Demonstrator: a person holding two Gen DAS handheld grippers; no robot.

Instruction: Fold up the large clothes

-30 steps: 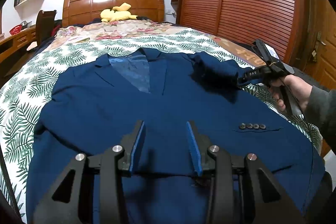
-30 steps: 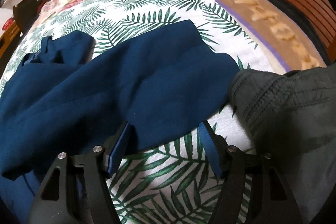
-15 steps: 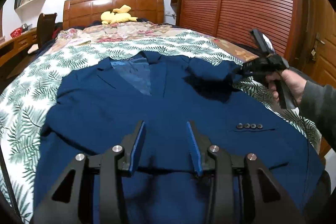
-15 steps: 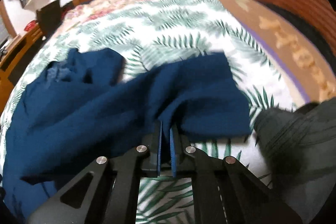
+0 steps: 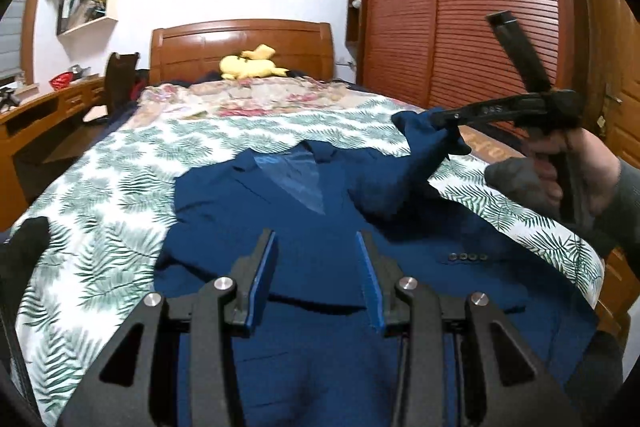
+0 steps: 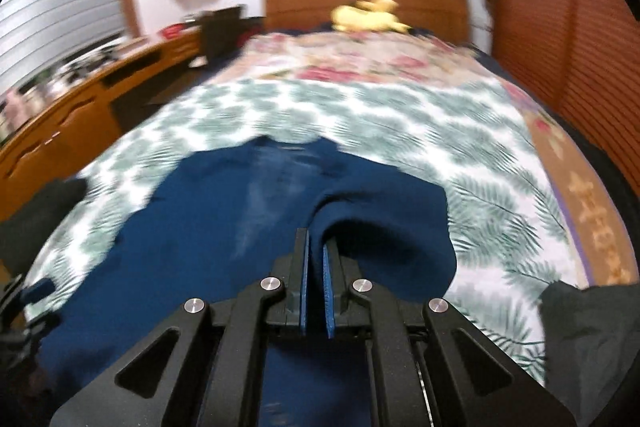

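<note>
Lying front-up across the bed [image 5: 120, 187], the navy suit jacket [image 5: 312, 227] occupies the near half of the palm-leaf bedspread, its collar and pale lining toward the headboard [image 5: 240, 43]. One sleeve [image 5: 420, 151] is raised off the jacket body, its end pinched between the closed jaws of the right gripper [image 5: 440, 119]; the cloth hangs from the pinch in a slanting fold down to the shoulder. In the right wrist view, the same fabric bunches up between the blue pads [image 6: 326, 291], which meet on it with almost no gap. A hand [image 5: 568, 163] in a grey cuff grips that tool's handle at the right edge of the left wrist view. The left gripper [image 5: 316, 279] is poised above the jacket's lower front with its jaws partly apart and nothing between them; whether its tips touch the cloth cannot be told. A row of four sleeve buttons [image 5: 466, 257] lies on the jacket, right of the left gripper. Beyond the jacket, a floral quilt [image 5: 248, 97] covers the head of the bed, with a yellow plush toy [image 5: 252, 65] against the headboard. A slatted wooden wardrobe [image 5: 460, 7] stands to the right, and a desk [image 5: 48, 111] to the left.
</note>
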